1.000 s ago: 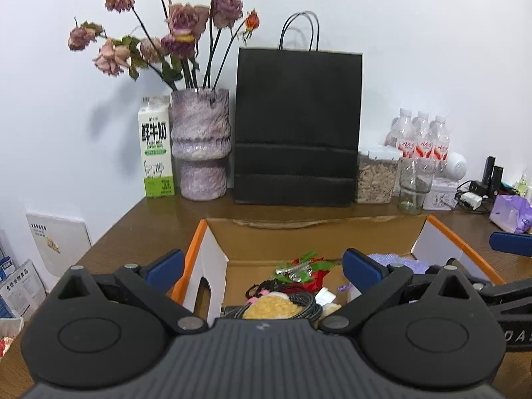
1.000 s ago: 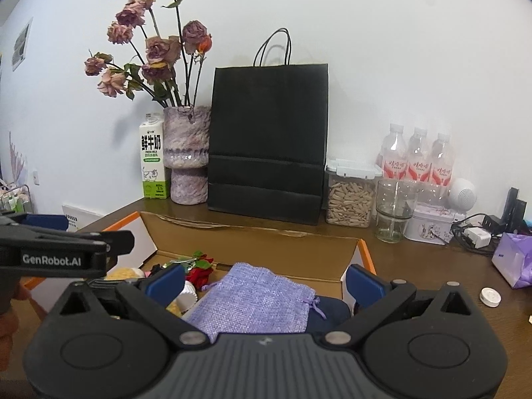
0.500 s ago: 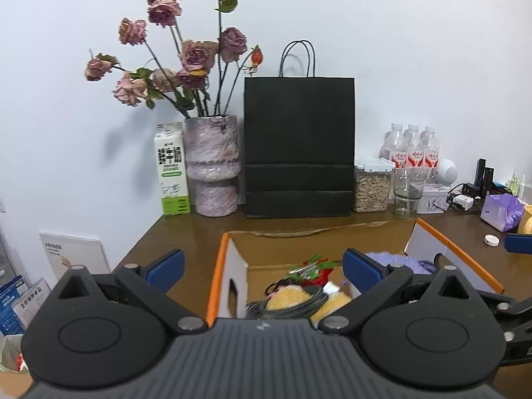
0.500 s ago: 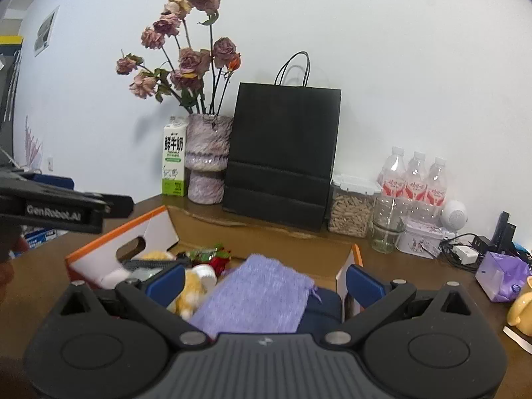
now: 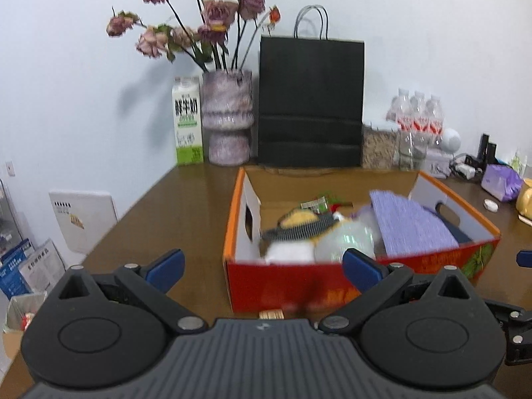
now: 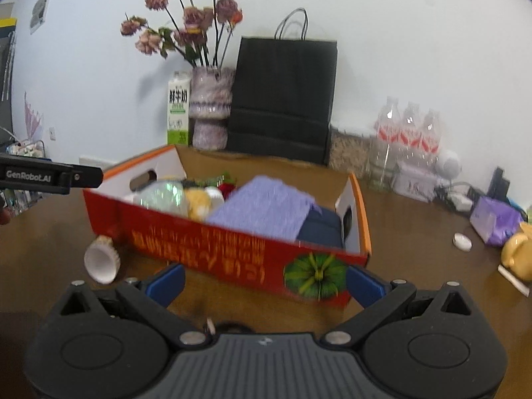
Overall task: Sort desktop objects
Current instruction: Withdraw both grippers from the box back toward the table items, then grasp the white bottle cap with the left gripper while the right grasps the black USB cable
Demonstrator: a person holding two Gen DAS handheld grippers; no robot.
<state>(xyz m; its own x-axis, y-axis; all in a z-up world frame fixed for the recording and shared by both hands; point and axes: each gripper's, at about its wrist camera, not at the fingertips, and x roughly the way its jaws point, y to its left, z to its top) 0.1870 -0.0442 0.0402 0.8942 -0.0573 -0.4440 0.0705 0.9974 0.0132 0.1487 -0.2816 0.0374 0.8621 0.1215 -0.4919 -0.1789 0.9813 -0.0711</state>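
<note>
The left tool (image 5: 262,262) stood with its blue-tipped fingers wide apart and nothing between them, raised above the brown desk (image 5: 173,206) just short of the near wall of the red box (image 5: 299,286). To the far left, a milk carton (image 5: 187,121) stood upright against the wall, touching or just beside a mottled vase (image 5: 227,116) of dried roses. A black paper bag (image 5: 311,99) stood upright right of the vase, directly behind the box.

The box, open-topped with an orange rim, rested on the desk and held mixed items: a yellow soft item (image 6: 198,199), a clear rounded object (image 6: 163,196), a lilac woven pouch (image 6: 262,207) lying tilted over a dark blue item (image 6: 324,226). The frames were blurred; finer contents could not be identified.

On the desk at the box's near-left corner lay a white fluted paper cup (image 6: 101,261), tipped on its side.

The right tool (image 6: 264,277) was likewise spread open and empty, in front of the box's printed side. Right of the box were water bottles (image 6: 409,129), a small white cap (image 6: 462,242), a purple packet (image 6: 493,219) and a yellow object (image 6: 517,254).
</note>
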